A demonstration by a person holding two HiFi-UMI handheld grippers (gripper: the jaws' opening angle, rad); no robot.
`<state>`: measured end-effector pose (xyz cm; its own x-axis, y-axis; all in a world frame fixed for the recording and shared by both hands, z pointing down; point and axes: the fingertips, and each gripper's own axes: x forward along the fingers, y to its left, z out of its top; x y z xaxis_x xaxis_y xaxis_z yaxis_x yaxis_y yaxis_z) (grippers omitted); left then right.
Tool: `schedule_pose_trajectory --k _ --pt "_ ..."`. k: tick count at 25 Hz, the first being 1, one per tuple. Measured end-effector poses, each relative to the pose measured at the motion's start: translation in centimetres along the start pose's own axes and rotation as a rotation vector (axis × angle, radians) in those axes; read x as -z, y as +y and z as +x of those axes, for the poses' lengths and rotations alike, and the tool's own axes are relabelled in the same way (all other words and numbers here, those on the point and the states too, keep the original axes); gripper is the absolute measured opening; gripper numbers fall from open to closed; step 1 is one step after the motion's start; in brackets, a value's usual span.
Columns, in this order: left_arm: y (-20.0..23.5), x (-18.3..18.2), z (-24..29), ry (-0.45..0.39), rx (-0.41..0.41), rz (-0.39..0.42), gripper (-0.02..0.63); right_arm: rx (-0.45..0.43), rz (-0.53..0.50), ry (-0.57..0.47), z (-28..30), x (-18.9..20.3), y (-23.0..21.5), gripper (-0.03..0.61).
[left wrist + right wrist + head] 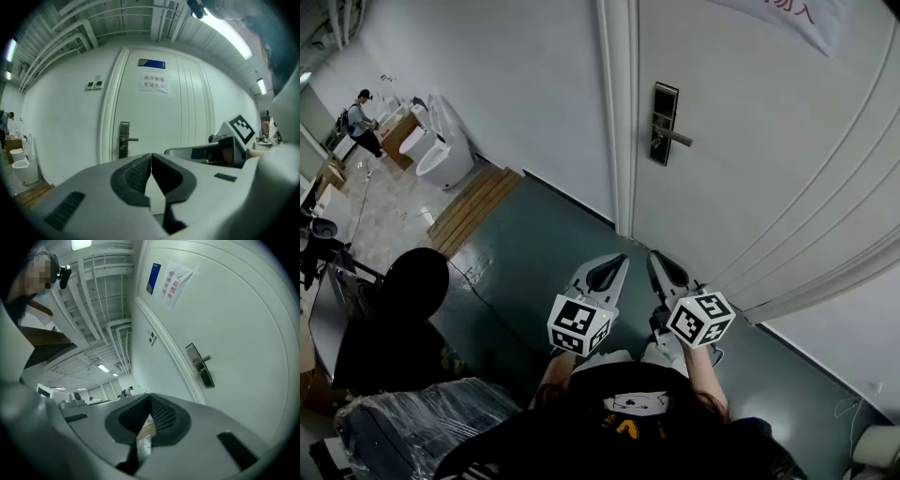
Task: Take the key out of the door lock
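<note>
A dark lock plate (664, 124) with a lever handle (677, 137) sits on the white door (769, 141), well ahead of both grippers. No key can be made out at this distance. My left gripper (621, 258) and right gripper (654, 254) are held side by side low in front of the person, both pointing at the door. The left gripper (151, 157) has its jaws shut with nothing between them, and the lock plate (123, 139) is far beyond. The right gripper (150, 397) is likewise shut and empty, and the lock plate (200, 365) is far off to its upper right.
A paper sign (154, 84) hangs on the door. Down the corridor to the left are white toilets (441, 150), a wooden pallet (475, 204) and a person (361, 117). A black rounded object (412, 286) and a plastic-wrapped bundle (422, 422) lie at lower left.
</note>
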<state>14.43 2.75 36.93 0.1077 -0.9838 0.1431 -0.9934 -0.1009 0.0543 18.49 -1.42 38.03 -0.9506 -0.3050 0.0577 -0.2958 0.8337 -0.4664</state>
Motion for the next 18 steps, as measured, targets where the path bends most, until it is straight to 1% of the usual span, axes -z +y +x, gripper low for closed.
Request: schedule_pose_trajectory --k 11,18 --pt "0.7 0.1 -1.4 -0.019 -0.010 0.000 0.009 0.001 -0.029 -0.015 0.5 0.4 1.2 0.006" --pt "1.5 1.0 -2.6 -0.012 -0.039 -0.023 0.009 -0.019 -0.039 0.012 1.0 1.2 2.1 0.008"
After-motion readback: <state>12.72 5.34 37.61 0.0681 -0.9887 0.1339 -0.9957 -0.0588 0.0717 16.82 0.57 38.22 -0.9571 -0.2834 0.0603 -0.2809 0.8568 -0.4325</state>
